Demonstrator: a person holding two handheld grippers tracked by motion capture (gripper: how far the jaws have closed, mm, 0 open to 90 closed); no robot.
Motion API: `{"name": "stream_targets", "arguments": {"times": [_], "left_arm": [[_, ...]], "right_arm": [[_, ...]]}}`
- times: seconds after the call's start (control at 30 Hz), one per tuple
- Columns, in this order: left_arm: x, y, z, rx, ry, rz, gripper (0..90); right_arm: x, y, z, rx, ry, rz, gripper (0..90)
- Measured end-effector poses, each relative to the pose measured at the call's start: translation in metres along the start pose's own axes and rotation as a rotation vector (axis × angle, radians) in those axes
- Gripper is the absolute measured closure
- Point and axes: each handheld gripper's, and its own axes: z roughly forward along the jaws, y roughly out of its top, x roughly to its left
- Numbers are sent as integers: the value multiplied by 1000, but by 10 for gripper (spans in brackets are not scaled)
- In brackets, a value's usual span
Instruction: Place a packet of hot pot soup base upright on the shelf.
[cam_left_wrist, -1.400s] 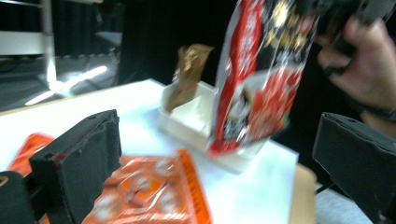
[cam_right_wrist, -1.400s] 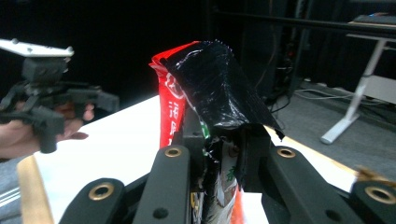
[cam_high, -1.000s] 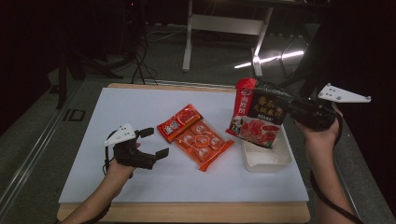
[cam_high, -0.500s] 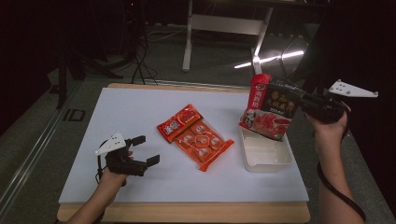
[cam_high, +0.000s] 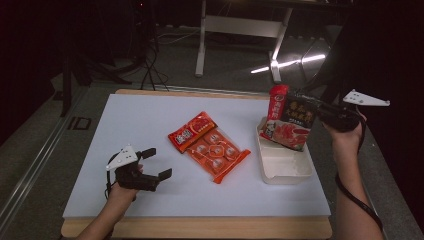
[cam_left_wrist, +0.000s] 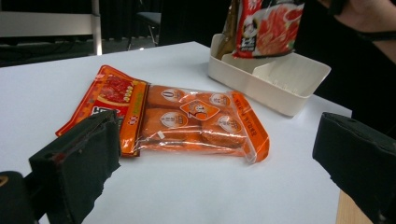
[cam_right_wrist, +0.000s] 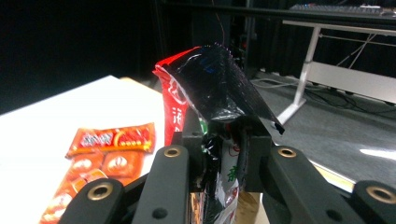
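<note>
A person's right gripper (cam_high: 320, 114) clamps the edge of a black-and-red pouch (cam_high: 290, 122) and holds it upright over the far end of a white tray (cam_high: 285, 172) at the right side of the white table (cam_high: 150, 115). In the right gripper view the jaws pinch the crumpled foil tight between them. The pouch's lower edge hangs at the tray's rim; whether it touches the floor of the tray cannot be told.

The left gripper (cam_high: 152, 164) rests low near the table's front edge, jaws wide apart and empty, pointing toward an orange snack pack (cam_high: 215, 155) and a red packet (cam_high: 192, 131) that lie touching mid-table, the red one tucked partly under the orange.

The step in hand looks to be seating the pouch in the tray. Done well, it calls for lowering the pouch straight down until its base sits inside the walls, leaning it against the far wall, then releasing only once it rests, so it neither tips out nor drags the light tray.
</note>
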Motion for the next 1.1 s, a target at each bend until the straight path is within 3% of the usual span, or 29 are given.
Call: {"name": "stream_targets", "arguments": {"times": [0.17,0.3,0.53,0.6,0.83,1.1], "left_arm": [[1,-1,0,4,0,-3,18],[2,-2,0,1,0,-6,18],[1,-3,0,7,-3,-9,18],[1,-3,0,8,-5,-5,18],[2,-4,0,7,-3,-13,18],[2,-5,1,15,0,-10,18]], "right_arm": [[2,-6,9,36,-35,-32,765],[4,-10,17,52,-22,-59,762],[8,-14,25,52,25,-40,752],[11,-20,32,74,44,-42,747],[12,-33,29,44,40,-6,740],[6,-56,22,46,31,37,732]]}}
